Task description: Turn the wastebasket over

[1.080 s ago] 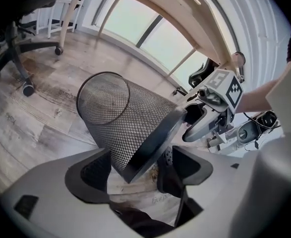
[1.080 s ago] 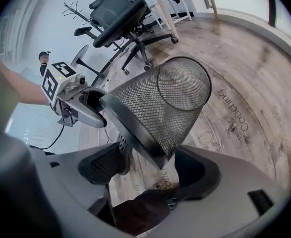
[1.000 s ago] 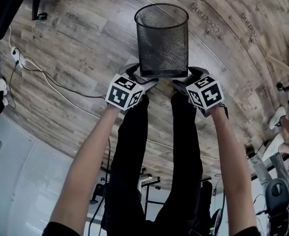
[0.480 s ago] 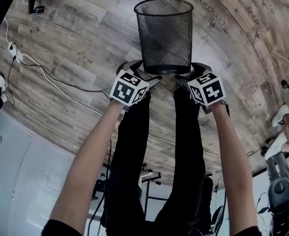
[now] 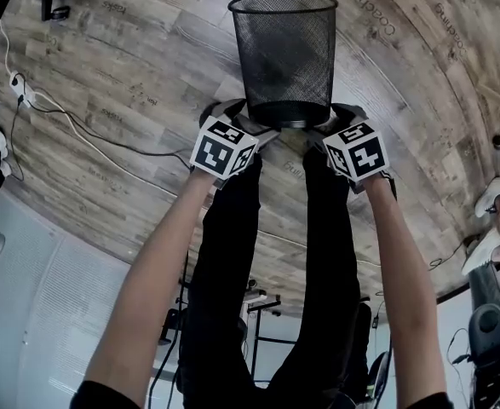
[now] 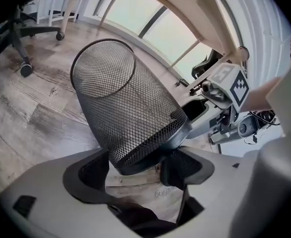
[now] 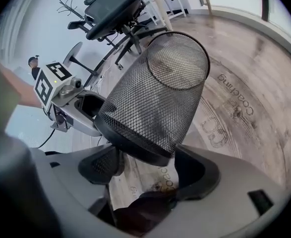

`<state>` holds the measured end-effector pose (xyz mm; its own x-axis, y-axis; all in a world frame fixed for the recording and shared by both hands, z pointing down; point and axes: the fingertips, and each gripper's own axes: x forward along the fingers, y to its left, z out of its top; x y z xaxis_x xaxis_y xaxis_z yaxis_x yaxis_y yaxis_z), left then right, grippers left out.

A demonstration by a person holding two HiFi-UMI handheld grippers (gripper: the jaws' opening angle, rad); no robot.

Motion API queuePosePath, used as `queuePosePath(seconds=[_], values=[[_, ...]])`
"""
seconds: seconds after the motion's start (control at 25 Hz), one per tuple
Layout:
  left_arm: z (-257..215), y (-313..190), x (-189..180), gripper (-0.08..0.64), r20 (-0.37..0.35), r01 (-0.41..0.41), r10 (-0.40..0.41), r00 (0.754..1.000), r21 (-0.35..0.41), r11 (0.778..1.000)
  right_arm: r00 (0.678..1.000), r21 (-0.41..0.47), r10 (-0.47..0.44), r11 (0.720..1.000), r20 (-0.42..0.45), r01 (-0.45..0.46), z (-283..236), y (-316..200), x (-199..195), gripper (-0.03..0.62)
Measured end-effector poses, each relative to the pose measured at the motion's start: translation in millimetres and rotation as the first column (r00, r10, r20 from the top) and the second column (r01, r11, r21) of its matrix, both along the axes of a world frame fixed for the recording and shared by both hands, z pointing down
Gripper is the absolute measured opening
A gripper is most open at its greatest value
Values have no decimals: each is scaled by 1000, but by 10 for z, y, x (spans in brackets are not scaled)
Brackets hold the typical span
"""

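I count one mesh wastebasket (image 5: 284,54), at twelve o'clock in my head view. There are two grippers: the left gripper (image 5: 245,119) at the basket's seven o'clock and the right gripper (image 5: 333,119) at its five. One white power strip (image 5: 17,82) lies at ten o'clock. One black office chair (image 7: 113,9) sits at eleven in the right gripper view.
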<state>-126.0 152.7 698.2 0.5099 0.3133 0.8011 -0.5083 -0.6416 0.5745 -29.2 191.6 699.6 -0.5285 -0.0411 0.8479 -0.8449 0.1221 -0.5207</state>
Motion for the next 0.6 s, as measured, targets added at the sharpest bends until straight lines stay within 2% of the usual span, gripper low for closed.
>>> queuePosePath(seconds=[0.6], values=[[417, 267, -130, 410, 35, -116, 115, 993, 22, 993, 991, 50, -128, 990, -50, 130, 321, 214, -79, 336]])
